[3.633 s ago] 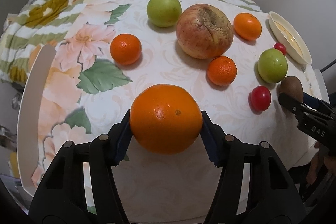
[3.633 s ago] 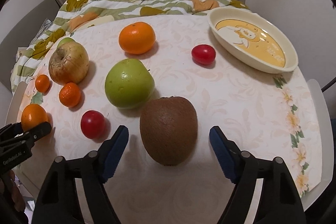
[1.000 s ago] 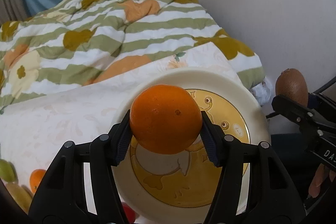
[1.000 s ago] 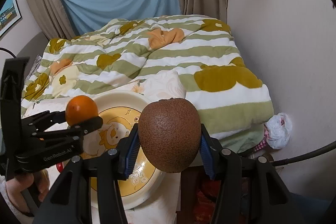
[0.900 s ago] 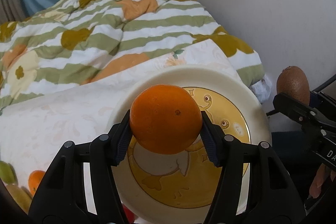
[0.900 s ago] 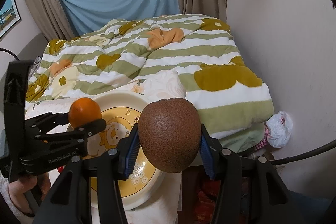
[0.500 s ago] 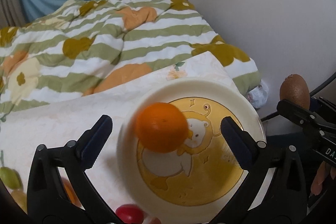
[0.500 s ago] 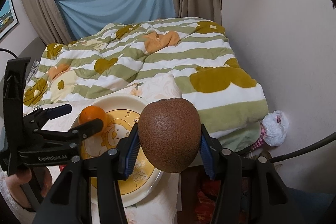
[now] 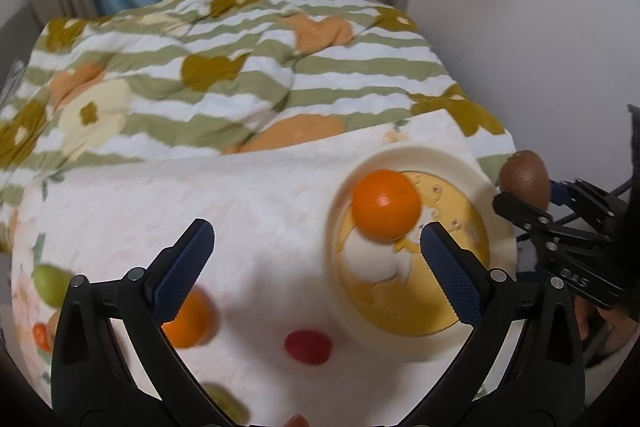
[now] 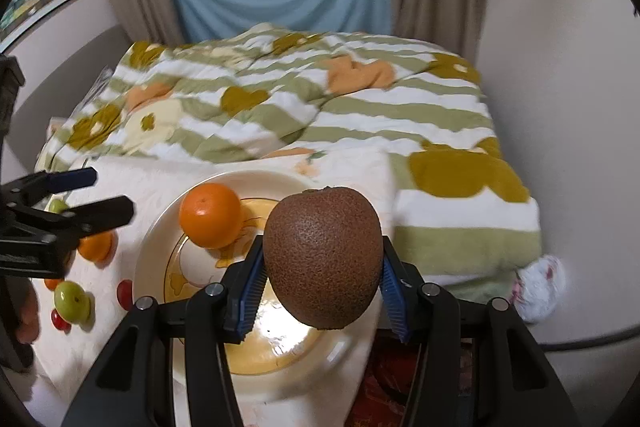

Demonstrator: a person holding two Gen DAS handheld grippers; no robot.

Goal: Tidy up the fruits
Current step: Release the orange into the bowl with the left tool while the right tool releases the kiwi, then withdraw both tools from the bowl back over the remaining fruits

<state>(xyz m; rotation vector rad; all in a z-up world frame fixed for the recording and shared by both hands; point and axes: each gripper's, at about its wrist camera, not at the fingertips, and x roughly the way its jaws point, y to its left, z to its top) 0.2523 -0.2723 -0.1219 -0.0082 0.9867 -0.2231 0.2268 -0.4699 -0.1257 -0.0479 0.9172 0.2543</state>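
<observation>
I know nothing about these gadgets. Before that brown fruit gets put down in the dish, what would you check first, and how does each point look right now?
1. Kiwi gripped firmly by the right tool: ok, both pads press its sides.
2. Kiwi over the dish: ok, it hangs above the near part.
3. Free spot in the dish: ok, the orange sits at the far left side and the yellow middle is bare.
4. Left tool out of the way: ok, open, empty, off to the left of the dish.
5. Orange at rest: cannot tell, the picture is blurred.
6. Dish safely on the table: cannot tell, its near rim lies close to the edge.
</observation>
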